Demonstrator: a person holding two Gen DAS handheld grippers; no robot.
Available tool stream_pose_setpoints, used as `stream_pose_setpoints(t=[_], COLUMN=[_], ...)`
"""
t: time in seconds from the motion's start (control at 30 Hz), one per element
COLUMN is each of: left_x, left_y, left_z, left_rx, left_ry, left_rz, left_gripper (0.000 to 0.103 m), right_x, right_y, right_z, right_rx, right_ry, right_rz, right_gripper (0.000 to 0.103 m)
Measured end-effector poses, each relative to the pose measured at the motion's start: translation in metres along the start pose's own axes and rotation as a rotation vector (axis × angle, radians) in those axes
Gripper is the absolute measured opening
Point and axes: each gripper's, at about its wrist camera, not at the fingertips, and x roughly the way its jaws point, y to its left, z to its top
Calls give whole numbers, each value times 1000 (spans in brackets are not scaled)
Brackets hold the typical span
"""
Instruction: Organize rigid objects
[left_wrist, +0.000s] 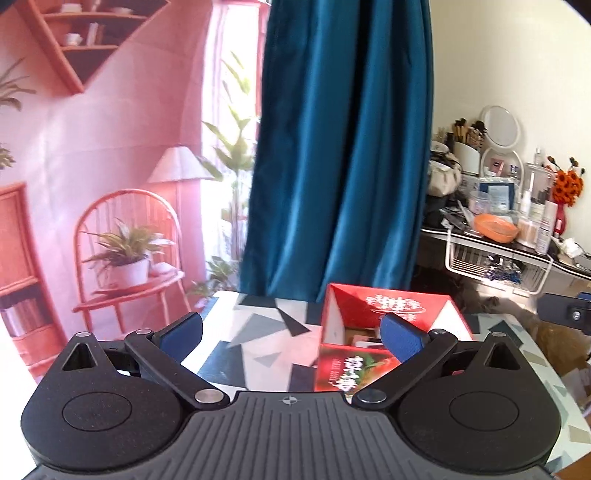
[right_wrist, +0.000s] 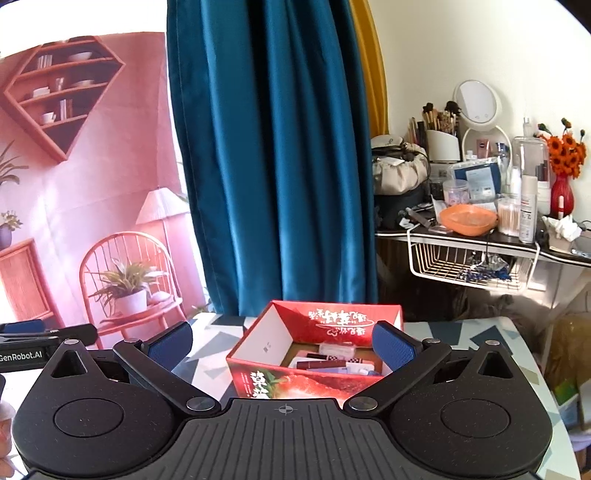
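Up close, terrazzo-pattern table (right_wrist: 461, 332), teal curtain (right_wrist: 273, 147) behind; red open box (right_wrist: 314, 384) holds small items; both grippers (left_wrist: 291, 338) (right_wrist: 282, 345) spread, empty

Left gripper (left_wrist: 291, 338): matte black body, ribbed grey centre plate with small crosshair mark, round side discs, silver pivot pins, blue textured pads (left_wrist: 183, 338). Right gripper (right_wrist: 282, 341): same build, blue pads (right_wrist: 392, 350). White "GenRobot.AI" lettering on black part at left edge.
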Motion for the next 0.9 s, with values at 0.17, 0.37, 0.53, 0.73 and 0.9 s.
stream_pose_setpoints(t=[0.17,0.37,0.53,0.73,0.9], left_x=[-2,-4,-8,-12,-13], left_y=[6,7,3,1,5], left_z=[2,1,0,-2,-2], left_rx=[-18,-22,-13,11,-1], left_ry=[-6,-1,-16,-29,-33], left_rz=[24,48,49,43,47], left_gripper=[103,103,103,103,103], right_x=[-5,-7,-6,-4,-4], right_y=[2,8,9,7,9], right_z=[-1,-3,-5,-8,-8], right_rx=[-9,-43,-38,-29,-44], right_ry=[-10,-23,-9,3,3], right_rz=[-30,-35,-25,-41,-44], right_gripper=[103,103,103,103,103])
